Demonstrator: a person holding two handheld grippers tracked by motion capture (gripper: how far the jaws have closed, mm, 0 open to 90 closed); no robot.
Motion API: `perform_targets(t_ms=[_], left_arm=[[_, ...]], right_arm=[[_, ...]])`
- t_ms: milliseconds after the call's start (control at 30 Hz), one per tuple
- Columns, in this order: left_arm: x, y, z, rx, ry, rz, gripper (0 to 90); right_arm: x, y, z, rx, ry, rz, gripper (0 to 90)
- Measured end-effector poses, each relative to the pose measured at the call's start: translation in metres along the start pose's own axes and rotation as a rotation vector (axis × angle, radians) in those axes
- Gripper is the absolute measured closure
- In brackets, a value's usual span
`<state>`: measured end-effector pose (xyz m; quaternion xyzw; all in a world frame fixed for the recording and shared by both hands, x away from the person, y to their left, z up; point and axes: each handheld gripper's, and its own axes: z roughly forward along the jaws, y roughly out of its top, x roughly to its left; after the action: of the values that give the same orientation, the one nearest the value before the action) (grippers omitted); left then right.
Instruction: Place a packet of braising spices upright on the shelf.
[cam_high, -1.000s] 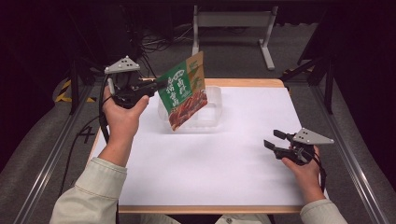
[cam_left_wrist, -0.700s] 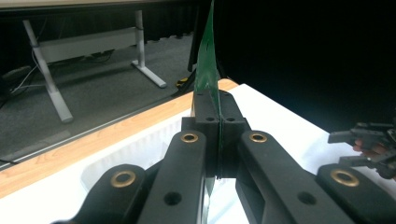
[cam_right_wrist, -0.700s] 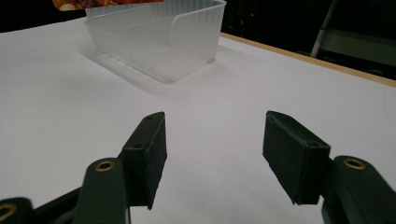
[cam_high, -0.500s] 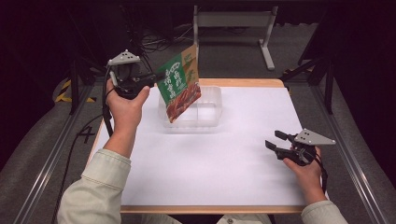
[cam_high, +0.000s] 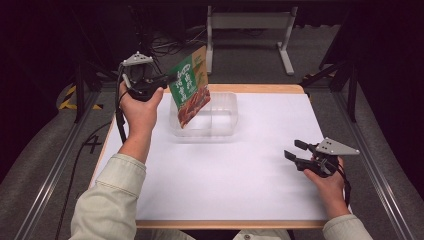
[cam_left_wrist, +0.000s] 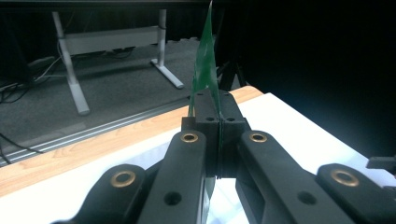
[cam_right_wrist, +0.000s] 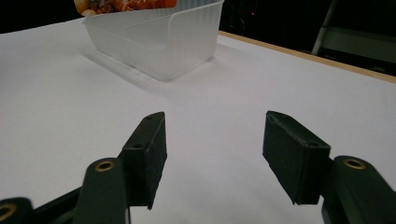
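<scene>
From the high view we see our left gripper (cam_high: 167, 80) raised over the far left part of the white table (cam_high: 240, 175), its jaws clamped on the upper edge of a green food packet (cam_high: 190, 87). The packet hangs tilted, its lower end dipping into the left half of a clear plastic tray (cam_high: 222, 122) that sits on the table near the far edge. Our right gripper (cam_high: 294, 151) rests low at the near right, well apart from the tray, with its jaws spread and nothing between them.

In the left gripper view we look along the jaws pressed together on the packet (cam_left_wrist: 205, 74), which we see edge-on, rising as a thin green sheet above them.

In the right gripper view our jaws stand apart over bare table (cam_right_wrist: 70, 93). The tray (cam_right_wrist: 159, 42) lies ahead, with the packet's lower end (cam_right_wrist: 126, 4) showing over its rim.
</scene>
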<state>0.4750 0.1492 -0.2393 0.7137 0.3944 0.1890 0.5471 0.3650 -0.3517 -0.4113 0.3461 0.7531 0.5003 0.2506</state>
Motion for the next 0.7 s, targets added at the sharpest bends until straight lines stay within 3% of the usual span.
perform_targets(t_ms=[300,700], left_arm=[[0.007,-0.002,0.005,-0.011,0.010,-0.040,90.0],[0.004,-0.004,0.017,-0.005,0.006,-0.065,90.0]], right_arm=[[0.000,0.000,0.000,-0.002,0.004,0.000,40.1],[0.001,0.000,0.000,-0.001,0.002,-0.002,40.1]])
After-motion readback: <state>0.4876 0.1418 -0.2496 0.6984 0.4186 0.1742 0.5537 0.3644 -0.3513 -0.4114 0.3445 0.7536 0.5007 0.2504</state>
